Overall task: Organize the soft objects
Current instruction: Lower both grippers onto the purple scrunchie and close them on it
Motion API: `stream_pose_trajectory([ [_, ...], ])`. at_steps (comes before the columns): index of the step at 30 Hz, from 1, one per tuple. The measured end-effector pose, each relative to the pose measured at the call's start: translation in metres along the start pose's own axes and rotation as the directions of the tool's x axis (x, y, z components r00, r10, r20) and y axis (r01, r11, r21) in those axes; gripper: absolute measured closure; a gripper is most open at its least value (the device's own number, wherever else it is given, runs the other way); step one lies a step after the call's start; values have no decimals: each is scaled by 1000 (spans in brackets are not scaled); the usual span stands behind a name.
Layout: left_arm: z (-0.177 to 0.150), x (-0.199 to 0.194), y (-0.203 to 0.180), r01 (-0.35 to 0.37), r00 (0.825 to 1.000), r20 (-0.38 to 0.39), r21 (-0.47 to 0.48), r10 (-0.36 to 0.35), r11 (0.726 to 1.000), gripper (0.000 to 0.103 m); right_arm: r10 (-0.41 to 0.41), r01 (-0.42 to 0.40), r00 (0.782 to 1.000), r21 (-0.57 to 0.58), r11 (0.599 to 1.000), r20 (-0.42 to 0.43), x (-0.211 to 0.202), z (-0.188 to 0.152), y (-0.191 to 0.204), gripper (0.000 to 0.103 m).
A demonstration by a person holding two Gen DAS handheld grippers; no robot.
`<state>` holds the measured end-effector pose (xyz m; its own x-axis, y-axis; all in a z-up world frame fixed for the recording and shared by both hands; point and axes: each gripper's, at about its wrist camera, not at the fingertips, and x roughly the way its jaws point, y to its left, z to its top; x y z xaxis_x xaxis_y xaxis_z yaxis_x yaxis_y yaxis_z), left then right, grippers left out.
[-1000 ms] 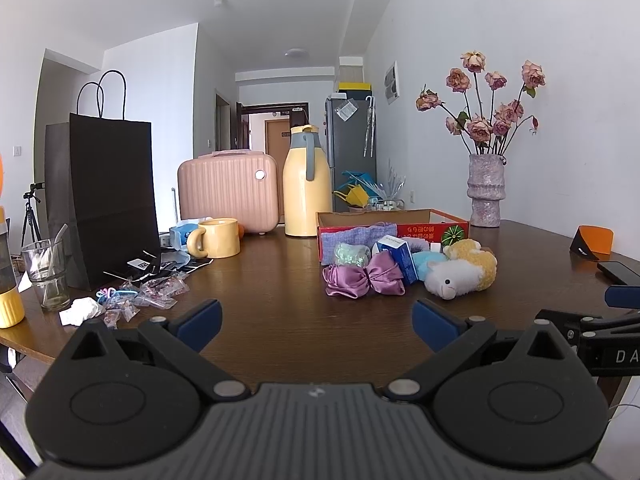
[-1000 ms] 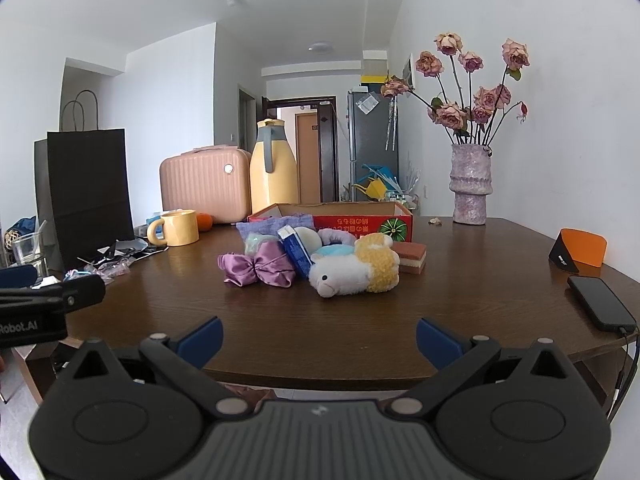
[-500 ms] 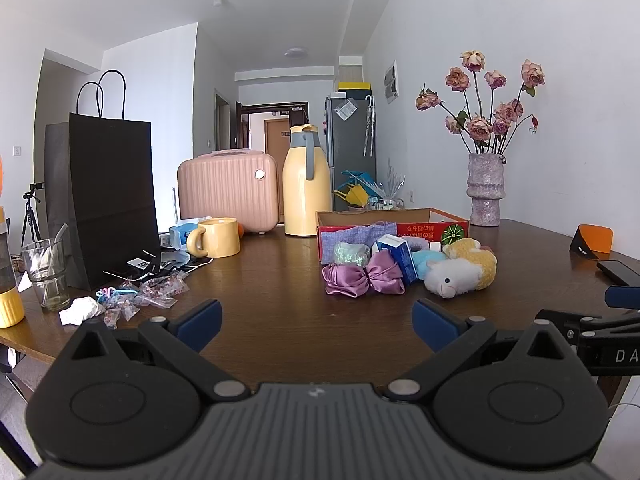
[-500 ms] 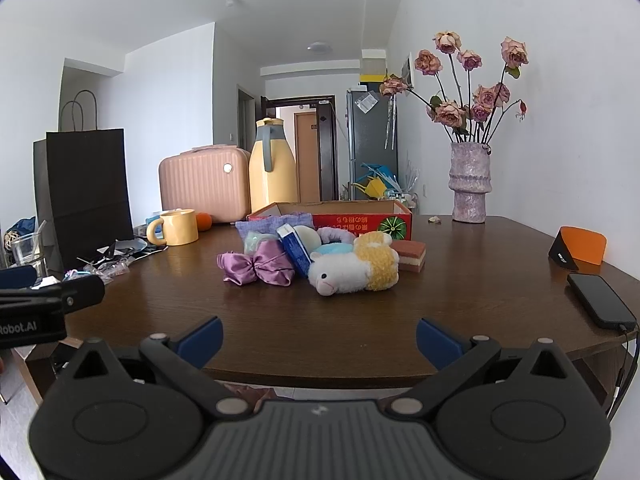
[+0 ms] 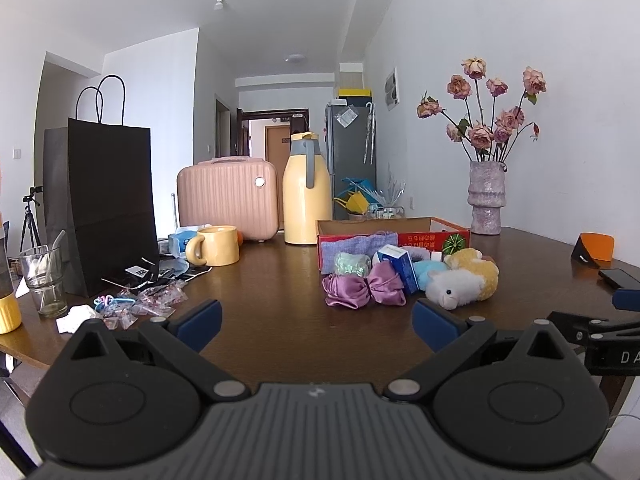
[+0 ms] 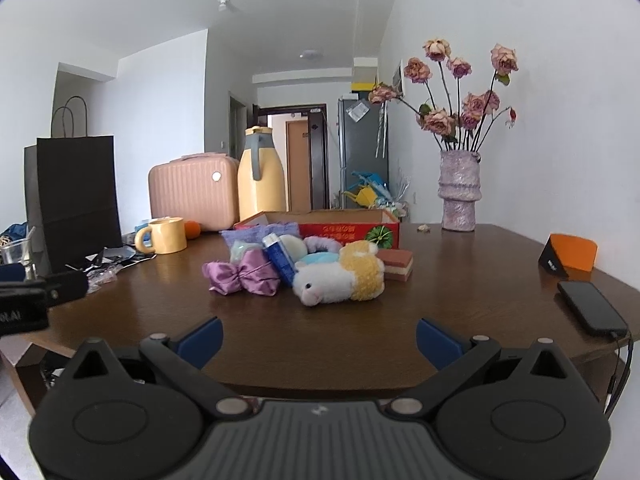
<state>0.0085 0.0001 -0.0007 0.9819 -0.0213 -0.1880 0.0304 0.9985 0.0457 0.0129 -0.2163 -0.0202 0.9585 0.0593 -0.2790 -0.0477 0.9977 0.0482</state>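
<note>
Black paper bag (image 5: 108, 204) left; yellow mug (image 5: 216, 245) beside pink case (image 5: 228, 196); phone (image 6: 592, 306) right.

I see a glossy dark wood table (image 6: 320, 344) that mirrors the light. The purple bow (image 6: 242, 274) looks like shiny satin, the lamb (image 6: 340, 276) fuzzy plush. The red box (image 6: 344, 230) is printed cardboard, the bag (image 5: 110, 204) matt black paper, the vase (image 6: 459, 192) rough and grainy. My gripper pads (image 5: 200, 320) look matt blue.
</note>
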Motion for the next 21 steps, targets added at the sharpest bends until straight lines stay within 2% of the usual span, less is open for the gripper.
stream_pose_trajectory([
  [4,1,19,0,-21,1000,-11,-4,21,1000,0,-24,24,1000,2,1000,3,16,0,-6,0],
  [6,2,36,1,-13,998,-57,-4,13,1000,0,-19,19,1000,2,1000,-2,26,3,-9,0],
  [9,2,65,3,48,993,-107,-9,-48,999,0,-19,19,1000,-12,1000,5,45,9,-13,0],
  [11,4,83,2,21,994,-104,11,-20,1000,0,-7,7,1000,-8,1000,16,64,16,-18,0],
  [14,6,111,-1,7,998,-56,28,-6,1000,0,42,-43,998,12,999,42,94,22,-24,0],
  [17,12,149,-4,41,989,-142,84,-28,996,0,136,-134,988,29,991,-79,129,36,-21,0],
  [19,17,173,1,74,981,-185,47,-64,996,0,197,-187,973,87,979,-121,152,44,-17,1],
  [21,24,198,12,117,968,-217,-46,-124,992,0,242,-226,961,121,966,-136,176,50,-7,3],
])
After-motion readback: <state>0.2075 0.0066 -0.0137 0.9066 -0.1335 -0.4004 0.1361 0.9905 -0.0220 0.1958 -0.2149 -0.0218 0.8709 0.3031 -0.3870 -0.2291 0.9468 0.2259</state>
